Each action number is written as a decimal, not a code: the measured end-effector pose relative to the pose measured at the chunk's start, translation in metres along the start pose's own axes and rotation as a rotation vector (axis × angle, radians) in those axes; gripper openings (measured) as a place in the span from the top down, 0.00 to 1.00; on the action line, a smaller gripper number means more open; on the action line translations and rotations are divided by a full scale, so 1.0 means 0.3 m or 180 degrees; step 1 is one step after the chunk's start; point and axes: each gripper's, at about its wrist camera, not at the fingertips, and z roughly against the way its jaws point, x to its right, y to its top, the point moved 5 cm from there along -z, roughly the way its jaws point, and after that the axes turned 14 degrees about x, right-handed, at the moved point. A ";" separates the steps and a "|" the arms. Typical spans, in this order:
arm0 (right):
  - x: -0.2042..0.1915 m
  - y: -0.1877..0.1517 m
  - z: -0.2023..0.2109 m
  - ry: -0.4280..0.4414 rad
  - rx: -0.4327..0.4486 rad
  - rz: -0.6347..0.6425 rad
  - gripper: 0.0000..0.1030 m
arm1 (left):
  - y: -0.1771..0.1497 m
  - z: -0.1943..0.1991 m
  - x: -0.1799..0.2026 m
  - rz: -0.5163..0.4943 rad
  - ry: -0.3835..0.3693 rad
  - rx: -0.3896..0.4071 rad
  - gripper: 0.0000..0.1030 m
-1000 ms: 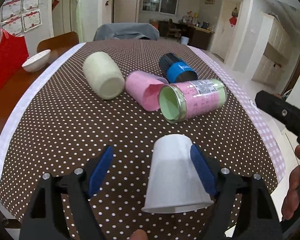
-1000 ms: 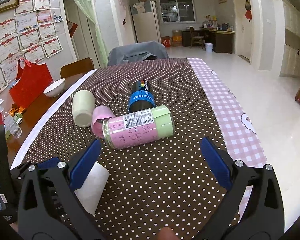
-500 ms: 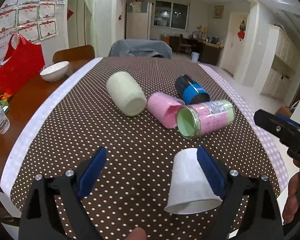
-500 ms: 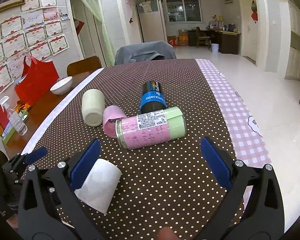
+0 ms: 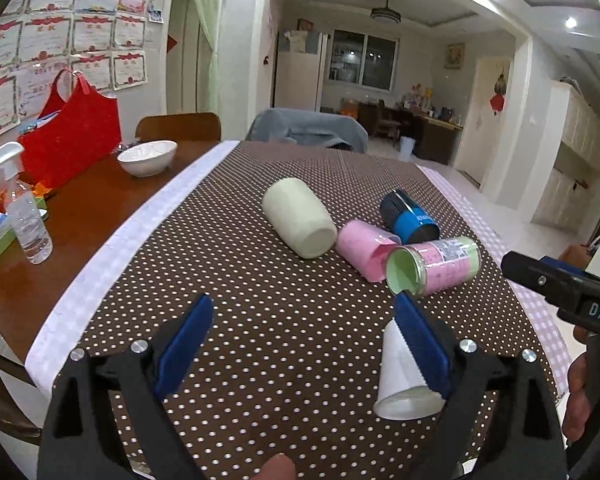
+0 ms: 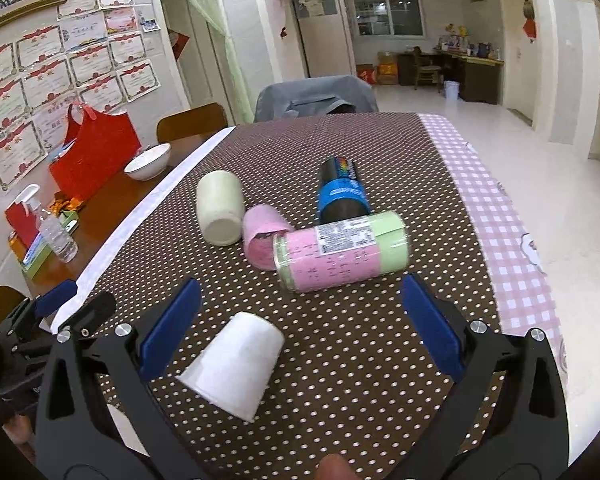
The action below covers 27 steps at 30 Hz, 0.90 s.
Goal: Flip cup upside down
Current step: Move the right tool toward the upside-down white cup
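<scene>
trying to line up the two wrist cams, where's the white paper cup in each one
Left wrist: the white paper cup is at lower right, mouth-down on the dotted cloth, partly hidden behind the left gripper's right-hand finger.
Right wrist: the cup is at lower left, just inside the right gripper's left-hand finger.
Shared landmark: the pink-and-green canister lying on its side beyond the cup.

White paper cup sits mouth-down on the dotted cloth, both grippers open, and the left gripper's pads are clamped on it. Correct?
Not quite. The left gripper is not clamped on the white paper cup: the right wrist view shows the cup standing free, mouth-down on the dotted cloth, with nothing gripping it. The right gripper is open too.
</scene>
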 end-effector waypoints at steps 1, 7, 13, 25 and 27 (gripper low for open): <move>-0.008 -0.001 0.000 0.0007 -0.0006 0.0009 0.05 | 0.002 0.011 -0.007 -0.0002 0.0011 0.0022 0.12; -0.050 -0.009 0.001 0.0037 -0.0034 0.0082 0.05 | 0.013 0.060 -0.049 -0.0011 0.0083 0.0143 0.12; -0.078 -0.026 -0.008 0.0105 -0.0132 0.0090 0.05 | 0.019 0.094 -0.086 -0.0004 0.0137 0.0236 0.12; -0.075 -0.125 -0.107 0.0397 -0.0908 -0.0477 0.06 | 0.003 0.081 -0.118 0.0018 0.0143 0.0271 0.12; -0.066 -0.142 -0.133 0.0389 -0.1047 -0.0595 0.06 | -0.002 0.076 -0.126 0.0025 0.0148 0.0265 0.12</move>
